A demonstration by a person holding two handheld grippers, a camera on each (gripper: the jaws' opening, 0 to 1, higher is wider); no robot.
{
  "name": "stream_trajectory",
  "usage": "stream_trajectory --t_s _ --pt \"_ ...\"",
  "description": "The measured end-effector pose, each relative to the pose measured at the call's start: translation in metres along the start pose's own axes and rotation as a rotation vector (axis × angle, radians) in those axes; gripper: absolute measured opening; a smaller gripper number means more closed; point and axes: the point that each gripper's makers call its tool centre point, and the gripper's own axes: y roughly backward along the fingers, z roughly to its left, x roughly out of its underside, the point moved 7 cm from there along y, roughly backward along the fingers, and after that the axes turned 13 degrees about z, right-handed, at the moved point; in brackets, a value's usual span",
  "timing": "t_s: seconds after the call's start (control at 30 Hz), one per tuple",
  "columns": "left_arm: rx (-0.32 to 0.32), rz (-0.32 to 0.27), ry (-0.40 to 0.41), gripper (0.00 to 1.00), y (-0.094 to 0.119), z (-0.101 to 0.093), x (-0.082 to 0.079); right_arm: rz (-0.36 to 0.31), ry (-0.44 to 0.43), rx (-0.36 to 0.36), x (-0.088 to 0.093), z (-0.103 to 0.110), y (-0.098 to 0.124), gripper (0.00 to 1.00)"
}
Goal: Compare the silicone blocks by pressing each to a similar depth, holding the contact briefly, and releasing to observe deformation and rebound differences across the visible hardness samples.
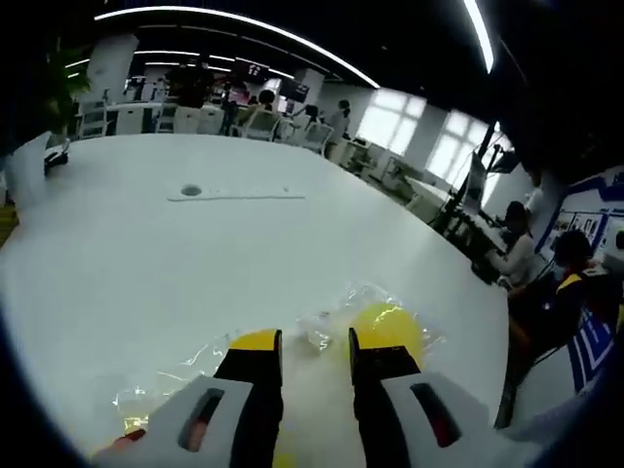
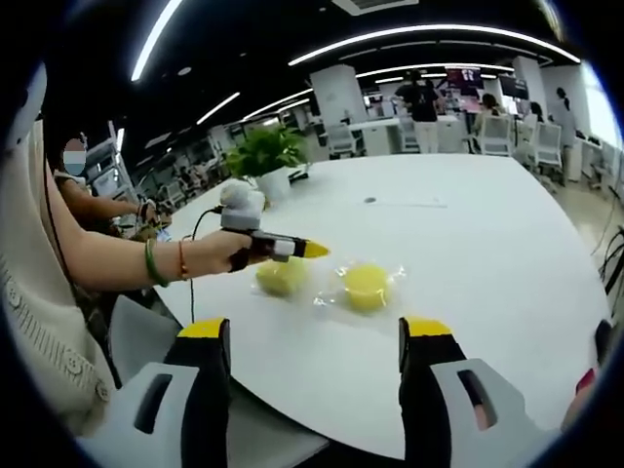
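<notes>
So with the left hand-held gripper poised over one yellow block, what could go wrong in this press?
1. The yellow blocks sit in loose clear wrap; the left hand-held gripper could slide on the film, skewing the depth.
2. The second block lies near the white table's edge; an angled push might nudge it off.

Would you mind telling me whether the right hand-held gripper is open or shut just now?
Open. In the right gripper view, the right hand-held gripper has its jaws spread wide with bare white table between them, holding nothing.
</notes>
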Motion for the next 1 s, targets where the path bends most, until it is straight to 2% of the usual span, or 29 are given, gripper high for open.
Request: stream_trajectory --t_s 0.1,0.2,0.3,0.43,0.57,0.7,0.8,0.9,1.0 --pt "0.009 -0.013 -0.005 0.30 0.021 -0.004 0.001 -0.018 -0.001 -0.013 -0.003 0.006 0.000 0.68" --pt "0.031 -0.001 0.013 0.32 0.039 -0.007 0.004 -0.032 0.012 -0.028 -0.004 0.013 -0.002 0.70" --pt "0.064 0.009 0.009 0.32 0.058 -0.014 0.009 -0.050 0.050 -0.054 -0.006 0.024 -0.006 0.67" --pt "0.066 0.020 -0.016 0.37 0.082 -0.018 0.019 -0.065 0.073 -0.069 -0.009 0.035 -0.010 0.67" --pt "0.057 0.006 -0.049 0.40 0.113 -0.018 0.027 -0.069 0.085 -0.081 -0.012 0.043 -0.012 0.72" --pt "0.043 -0.023 -0.073 0.40 0.147 -0.017 0.036 -0.075 0.103 -0.095 -0.012 0.050 -0.014 0.72" --pt "0.054 -0.039 -0.039 0.40 0.169 -0.016 0.048 -0.066 0.094 -0.109 -0.008 0.054 -0.017 0.70" --pt "0.038 -0.051 -0.026 0.41 0.189 -0.014 0.062 -0.069 0.105 -0.129 -0.005 0.062 -0.019 0.62" --pt "0.009 -0.070 -0.025 0.44 0.206 -0.013 0.077 -0.067 0.097 -0.139 -0.002 0.066 -0.022 0.65"
